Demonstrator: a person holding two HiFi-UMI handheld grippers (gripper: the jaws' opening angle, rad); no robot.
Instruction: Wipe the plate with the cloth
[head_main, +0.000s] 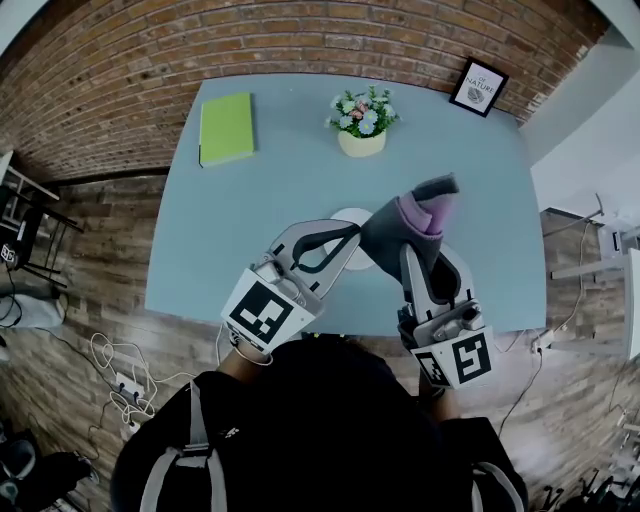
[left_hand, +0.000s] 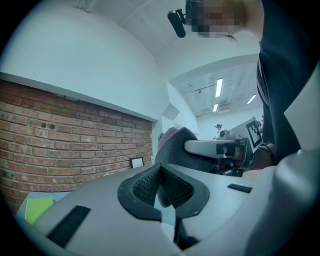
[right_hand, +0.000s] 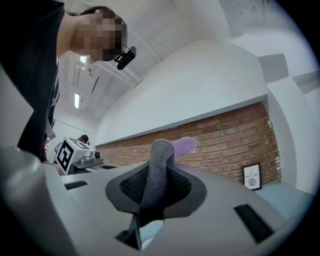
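While the white plate (head_main: 347, 214) sits on the blue-grey table (head_main: 250, 220) beneath both tools, the right gripper (head_main: 408, 247) is clamped on the grey-and-purple cloth (head_main: 400, 225) raised above it. The left gripper (head_main: 352, 238) has its jaws closed, pinching the cloth's left edge.

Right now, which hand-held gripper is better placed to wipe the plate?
Right. The right hand-held gripper is clamped on the cloth, just beside the plate in the head view. The left hand-held gripper is shut, without the cloth.
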